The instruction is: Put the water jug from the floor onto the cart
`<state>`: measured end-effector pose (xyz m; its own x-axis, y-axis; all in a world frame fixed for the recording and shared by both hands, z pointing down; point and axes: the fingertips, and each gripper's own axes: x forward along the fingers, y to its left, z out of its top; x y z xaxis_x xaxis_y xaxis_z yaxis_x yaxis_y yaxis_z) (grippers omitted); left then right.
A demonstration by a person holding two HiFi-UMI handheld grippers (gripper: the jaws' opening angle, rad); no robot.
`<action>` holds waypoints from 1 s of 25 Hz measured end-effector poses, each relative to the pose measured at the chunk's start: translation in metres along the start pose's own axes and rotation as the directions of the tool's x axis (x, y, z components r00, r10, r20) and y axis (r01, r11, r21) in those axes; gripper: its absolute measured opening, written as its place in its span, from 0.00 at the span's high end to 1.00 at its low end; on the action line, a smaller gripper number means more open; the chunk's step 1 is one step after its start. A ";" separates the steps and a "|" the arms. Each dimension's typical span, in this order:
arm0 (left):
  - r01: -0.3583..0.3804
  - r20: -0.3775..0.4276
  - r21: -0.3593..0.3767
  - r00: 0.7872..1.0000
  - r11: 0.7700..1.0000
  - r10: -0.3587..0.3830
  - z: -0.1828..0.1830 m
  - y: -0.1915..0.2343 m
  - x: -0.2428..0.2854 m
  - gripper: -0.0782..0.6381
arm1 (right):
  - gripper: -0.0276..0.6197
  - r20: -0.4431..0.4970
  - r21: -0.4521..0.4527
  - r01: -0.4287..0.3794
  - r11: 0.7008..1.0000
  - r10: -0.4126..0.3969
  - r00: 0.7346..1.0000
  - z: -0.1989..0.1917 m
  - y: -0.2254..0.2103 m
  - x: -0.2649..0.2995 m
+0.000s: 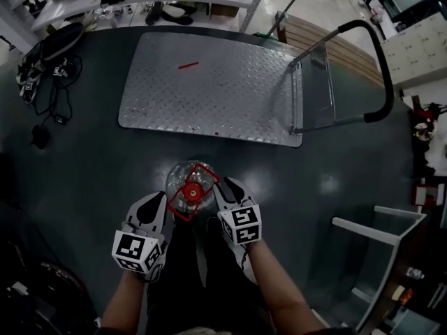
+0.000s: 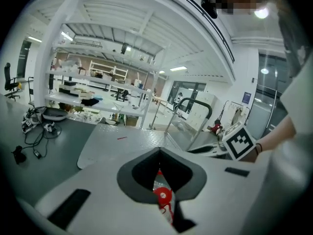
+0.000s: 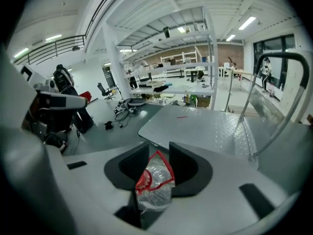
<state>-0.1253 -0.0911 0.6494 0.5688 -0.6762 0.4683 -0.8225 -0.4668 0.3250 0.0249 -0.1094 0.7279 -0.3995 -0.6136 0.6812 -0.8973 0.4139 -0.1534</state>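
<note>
Jug (image 1: 190, 187) stands upright on the floor by the cart's (image 1: 209, 89) near edge, close between my left gripper (image 1: 164, 208) and right gripper (image 1: 225, 192). Left gripper view: my tips meet, red cap (image 2: 163, 196) just below. Right gripper view: my jaws stand apart, the jug's top framed between them, ungripped.

The head camera is looking steeply down from high above, taking in the floor (image 1: 105, 166), the whole cart (image 1: 209, 89) ahead and, nearer, the left claw (image 1: 170, 211) and right claw (image 1: 218, 190). The left claw's camera is riding low and close, facing along its jaws across the cart's near left corner toward the shelving (image 2: 78, 84). The right claw's camera is sitting equally low, facing the cart's near edge and push handle (image 1: 380, 68). All three are sharing the cart deck and the water jug (image 1: 190, 183), which the claw cameras are seeing between their jaws. The left one is also catching the right claw's marker cube (image 2: 240, 141).
</note>
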 end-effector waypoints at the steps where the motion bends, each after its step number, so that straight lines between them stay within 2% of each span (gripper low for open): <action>1: 0.003 -0.017 0.002 1.000 1.000 -0.003 -0.006 0.005 0.007 0.88 | 0.80 -0.023 0.001 0.005 1.000 -0.005 1.000 -0.007 -0.002 0.012; 5: 0.001 -0.082 -0.003 0.997 1.000 -0.001 -0.031 0.026 0.029 0.88 | 0.77 -0.120 -0.030 0.021 0.999 -0.025 0.993 -0.038 -0.004 0.049; 9: 0.012 -0.102 -0.012 0.995 1.000 -0.013 -0.042 0.043 0.048 0.88 | 0.77 -0.232 -0.137 0.021 0.990 -0.053 0.971 -0.064 -0.007 0.079; 15: 0.039 -0.129 -0.010 0.991 0.999 -0.040 -0.052 0.050 0.071 0.88 | 0.77 -0.330 -0.295 -0.018 0.955 -0.084 0.940 -0.081 -0.014 0.113; 19: 0.047 -0.148 -0.023 0.988 0.999 -0.050 -0.056 0.051 0.078 0.88 | 0.77 -0.384 -0.319 -0.058 0.946 -0.074 0.920 -0.094 -0.015 0.128; 23: 0.049 -0.162 -0.025 0.985 0.998 -0.052 -0.059 0.055 0.076 0.88 | 0.77 -0.401 -0.331 -0.058 0.942 -0.085 0.912 -0.094 -0.013 0.137; 25: 0.046 -0.167 -0.021 0.985 0.999 -0.049 -0.060 0.057 0.073 0.88 | 0.84 -0.401 -0.348 -0.036 0.937 -0.115 0.909 -0.093 -0.015 0.138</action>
<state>-0.1303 -0.1328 0.7520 0.6003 -0.5482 0.5824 -0.7954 -0.4852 0.3632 0.0008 -0.1374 0.8908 -0.1849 -0.3354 0.9238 -0.7608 0.6438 0.0814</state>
